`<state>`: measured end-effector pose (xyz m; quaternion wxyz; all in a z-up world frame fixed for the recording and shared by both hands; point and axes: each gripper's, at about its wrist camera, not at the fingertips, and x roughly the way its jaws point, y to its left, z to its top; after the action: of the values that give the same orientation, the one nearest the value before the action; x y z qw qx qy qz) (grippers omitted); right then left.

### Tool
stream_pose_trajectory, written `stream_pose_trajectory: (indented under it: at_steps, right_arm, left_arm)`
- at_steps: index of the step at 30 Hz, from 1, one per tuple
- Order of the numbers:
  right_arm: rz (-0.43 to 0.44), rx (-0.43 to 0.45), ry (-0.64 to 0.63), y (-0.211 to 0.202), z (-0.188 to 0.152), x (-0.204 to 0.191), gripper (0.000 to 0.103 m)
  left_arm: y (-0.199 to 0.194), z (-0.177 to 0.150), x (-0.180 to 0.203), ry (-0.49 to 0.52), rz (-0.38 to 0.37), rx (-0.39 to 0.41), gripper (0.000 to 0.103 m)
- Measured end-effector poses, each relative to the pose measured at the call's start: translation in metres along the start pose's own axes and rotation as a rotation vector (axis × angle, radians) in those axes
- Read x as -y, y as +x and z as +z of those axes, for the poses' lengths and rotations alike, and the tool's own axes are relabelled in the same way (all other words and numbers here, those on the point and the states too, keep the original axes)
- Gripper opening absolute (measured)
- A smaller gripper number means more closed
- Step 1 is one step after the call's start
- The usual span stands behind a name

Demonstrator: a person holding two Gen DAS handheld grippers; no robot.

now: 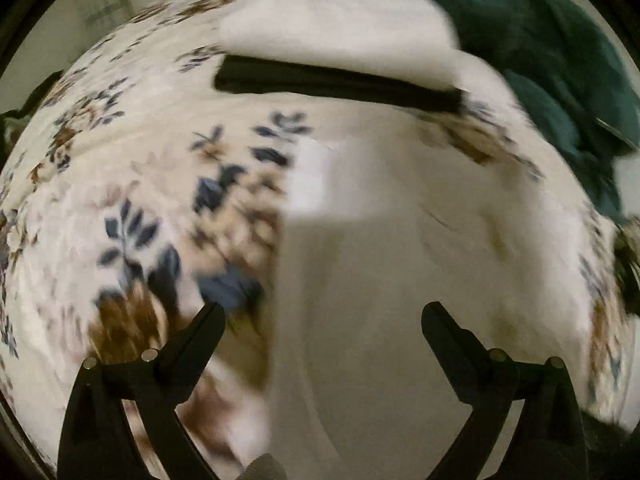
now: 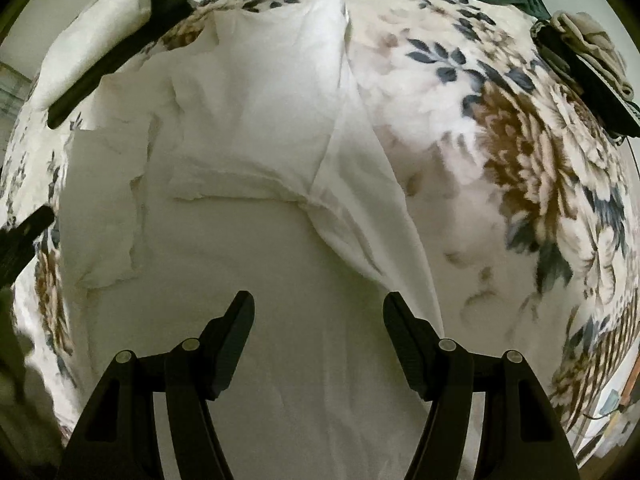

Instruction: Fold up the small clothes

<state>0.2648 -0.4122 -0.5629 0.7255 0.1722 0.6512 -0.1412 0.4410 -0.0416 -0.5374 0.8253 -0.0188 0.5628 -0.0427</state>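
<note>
A white garment (image 2: 248, 152) lies spread on a floral bedspread (image 2: 520, 128), with folded layers and a sleeve toward the far end. My right gripper (image 2: 319, 304) is open and empty, hovering over the garment's near plain part. In the blurred left wrist view the same white garment (image 1: 380, 240) lies below my left gripper (image 1: 323, 312), which is open and empty, with its left finger over the floral bedspread (image 1: 132, 200).
A black folded piece (image 1: 336, 84) lies under a white cloth (image 1: 340, 28) at the far side; it also shows in the right wrist view (image 2: 120, 52). A dark green garment (image 1: 552, 60) is heaped at the far right. A beige bundle (image 2: 592, 48) sits on a dark item at the right.
</note>
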Motion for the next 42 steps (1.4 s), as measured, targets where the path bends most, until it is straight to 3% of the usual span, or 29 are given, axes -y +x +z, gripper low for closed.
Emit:
stream_pose_trajectory:
  at_steps: [2, 5, 7, 10, 13, 15, 16, 17, 20, 22, 24, 25, 28, 32, 36, 42]
  right_arm:
    - [-0.01, -0.01, 0.007, -0.007, 0.007, 0.006, 0.069]
    - [0.11, -0.027, 0.028, -0.016, 0.03, 0.002, 0.069]
    - [0.174, -0.036, 0.015, -0.012, 0.049, -0.012, 0.069]
    - [0.286, -0.044, -0.016, -0.005, 0.07, -0.076, 0.069]
    - [0.262, -0.053, -0.038, 0.024, 0.1, -0.115, 0.068]
    - [0.238, -0.064, -0.032, 0.04, 0.112, -0.124, 0.051]
    - [0.221, -0.053, -0.032, 0.042, 0.115, -0.125, 0.015]
    - [0.199, -0.024, -0.025, 0.036, 0.115, -0.122, 0.001]
    - [0.149, 0.07, -0.016, 0.008, 0.113, -0.108, 0.001]
    - [0.116, 0.079, -0.021, -0.002, 0.111, -0.097, 0.001]
    - [0.123, 0.009, -0.035, 0.0, 0.112, -0.089, 0.002]
    - [0.129, -0.017, -0.044, 0.002, 0.112, -0.092, 0.007]
    - [0.166, -0.047, -0.091, -0.018, 0.112, -0.075, 0.044]
    - [0.193, -0.093, -0.091, -0.064, 0.102, -0.021, 0.062]
    - [0.188, -0.136, -0.07, -0.101, 0.081, 0.029, 0.068]
    - [0.132, -0.207, -0.082, -0.155, 0.065, 0.143, 0.068]
  left_arm:
    - [0.013, 0.009, -0.006, -0.003, 0.055, -0.029, 0.101]
    - [0.002, 0.011, -0.028, -0.083, 0.062, -0.003, 0.101]
    - [-0.008, 0.003, -0.053, -0.137, 0.14, 0.009, 0.101]
    - [-0.013, -0.011, -0.089, -0.201, 0.261, 0.017, 0.101]
    - [-0.006, -0.02, -0.117, -0.256, 0.3, -0.021, 0.101]
    - [-0.005, -0.022, -0.129, -0.277, 0.315, -0.026, 0.101]
    - [-0.005, -0.023, -0.131, -0.282, 0.321, -0.023, 0.101]
    - [-0.006, -0.023, -0.132, -0.281, 0.309, -0.009, 0.101]
    - [-0.009, -0.023, -0.134, -0.277, 0.306, 0.007, 0.101]
    - [-0.009, -0.022, -0.127, -0.271, 0.293, 0.014, 0.101]
    - [-0.009, -0.015, -0.121, -0.262, 0.278, 0.014, 0.101]
    - [-0.013, -0.015, -0.115, -0.251, 0.263, 0.024, 0.101]
    - [-0.035, -0.014, -0.099, -0.211, 0.208, 0.073, 0.101]
    - [-0.073, -0.024, -0.072, -0.129, 0.15, 0.121, 0.101]
    - [-0.105, -0.053, -0.033, -0.058, 0.097, 0.092, 0.101]
    - [-0.123, -0.135, 0.06, -0.055, -0.041, -0.101, 0.101]
